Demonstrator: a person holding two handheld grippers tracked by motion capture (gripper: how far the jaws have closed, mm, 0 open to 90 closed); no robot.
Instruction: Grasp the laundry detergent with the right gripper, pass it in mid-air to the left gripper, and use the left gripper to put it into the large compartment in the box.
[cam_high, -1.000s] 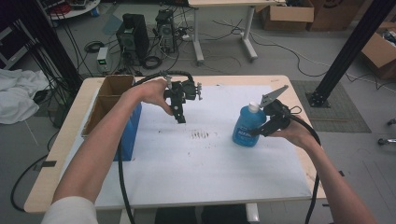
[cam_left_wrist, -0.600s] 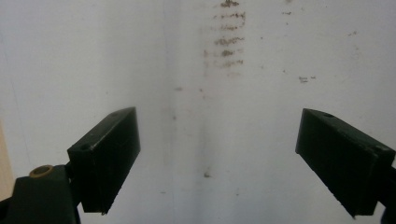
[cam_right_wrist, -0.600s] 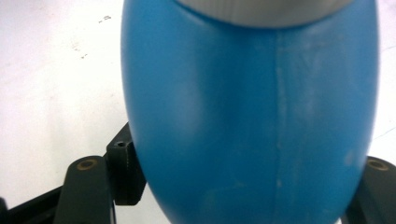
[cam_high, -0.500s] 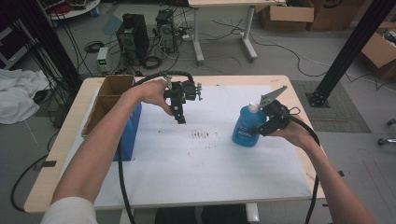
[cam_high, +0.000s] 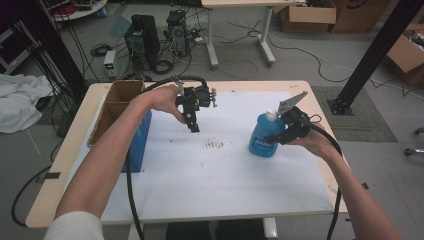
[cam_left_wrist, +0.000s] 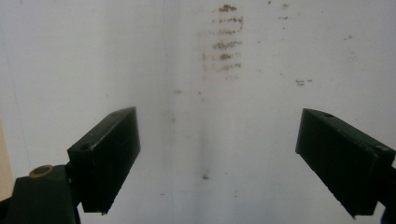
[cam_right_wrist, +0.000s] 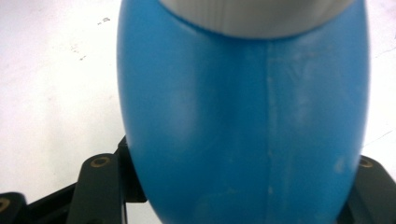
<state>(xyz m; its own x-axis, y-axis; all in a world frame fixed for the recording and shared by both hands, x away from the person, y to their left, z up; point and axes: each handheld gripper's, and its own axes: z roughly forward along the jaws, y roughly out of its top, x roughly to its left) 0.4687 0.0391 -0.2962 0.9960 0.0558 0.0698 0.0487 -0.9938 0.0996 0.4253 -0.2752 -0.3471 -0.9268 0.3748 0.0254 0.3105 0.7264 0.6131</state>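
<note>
Stood upright on the white table sheet (cam_high: 210, 185), right of the brown smudges (cam_high: 215, 145): a blue bottle (cam_high: 262, 137) with a white cap; was clasped at its body by the right gripper (cam_high: 280, 134), jaws just drawn in against both sides. Hung above the sheet, left gripper (cam_high: 193, 125), jaws spread wide on nothing; stood beside the cardboard box (cam_high: 117, 102).

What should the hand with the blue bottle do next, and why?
Probably lift the bottle a little off the table. The right gripper has just been closing, and the bottle sits between its fingers, upright. The left gripper hangs open over brown smudges, so the bottle likely goes there next.
</note>
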